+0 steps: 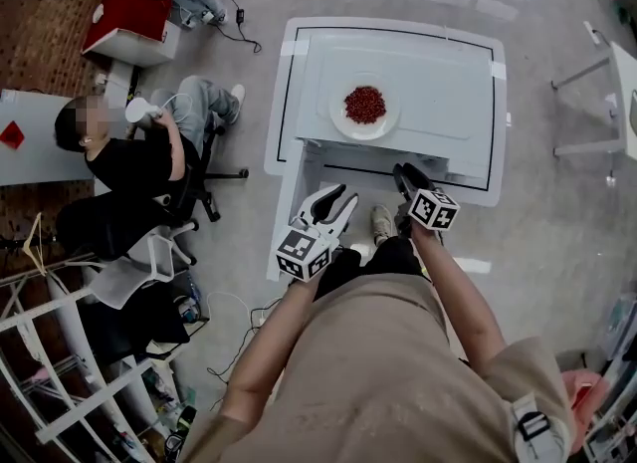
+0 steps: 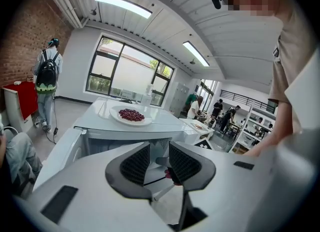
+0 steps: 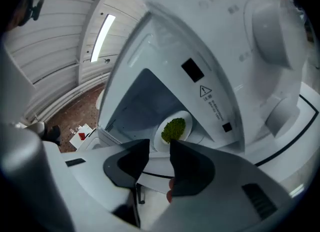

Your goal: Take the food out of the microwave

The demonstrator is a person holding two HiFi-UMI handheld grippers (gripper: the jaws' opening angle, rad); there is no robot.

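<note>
Both forearms reach forward and down from the torso toward the front of the white microwave, which stands on the table with its door swung open to the left. The left claw angles up and to the right. Its jaws stand slightly apart with nothing between them. The right claw points into the opening, and its jaws are also apart and empty. In the right gripper view, green food sits on a white plate inside the microwave cavity, beyond the jaws and untouched. A second plate carrying red food rests on the microwave's top.
</note>
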